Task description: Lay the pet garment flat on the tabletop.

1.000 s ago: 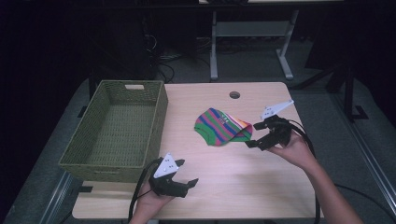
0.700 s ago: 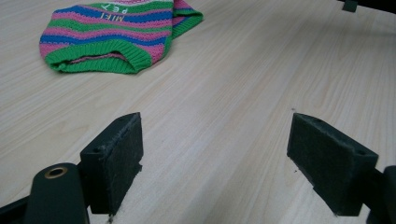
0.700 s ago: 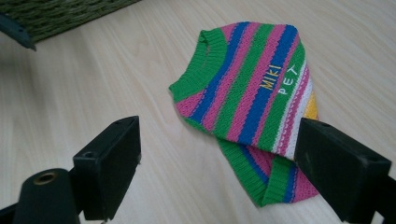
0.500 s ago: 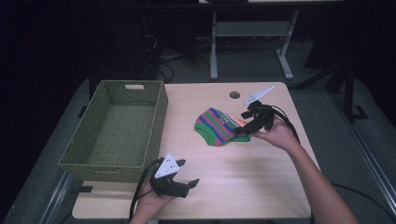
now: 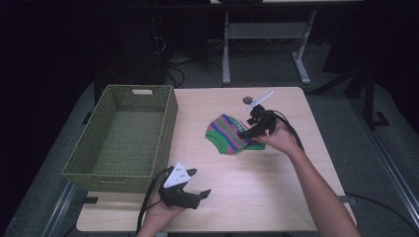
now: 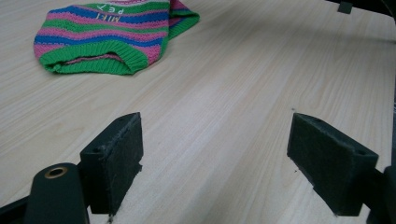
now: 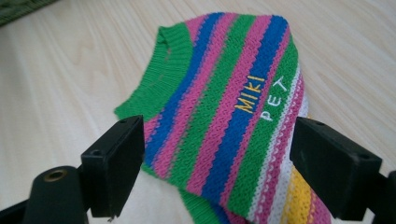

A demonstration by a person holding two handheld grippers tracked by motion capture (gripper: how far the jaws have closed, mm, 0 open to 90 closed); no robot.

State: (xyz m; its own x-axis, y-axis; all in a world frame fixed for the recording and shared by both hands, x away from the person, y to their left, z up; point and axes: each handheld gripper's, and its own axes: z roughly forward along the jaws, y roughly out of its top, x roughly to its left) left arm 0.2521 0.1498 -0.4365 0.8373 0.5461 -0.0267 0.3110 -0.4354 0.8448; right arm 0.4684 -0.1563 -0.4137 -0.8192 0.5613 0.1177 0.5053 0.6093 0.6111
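Left hand-held gripper (image 5: 191, 190): rested at near desk (image 5: 276, 197) edge, jaws wide, unmoved.
Right hand-held gripper (image 7: 219, 175): swung in over the sweater, jaws wide, nothing held.
Striped pet sweater (image 5: 230, 134): lay flat mid-desk; a grasp looked imminent.
Wicker basket (image 5: 94, 158): stood left, empty.

A light wooden table (image 5: 276, 173) is seen from above, with a green woven basket (image 5: 123, 136) at centre left, a striped knitted garment (image 5: 230, 133) at centre touched by the right gripper (image 5: 252, 129), and the left gripper (image 5: 190, 190), jaws spread, held at the bottom edge.
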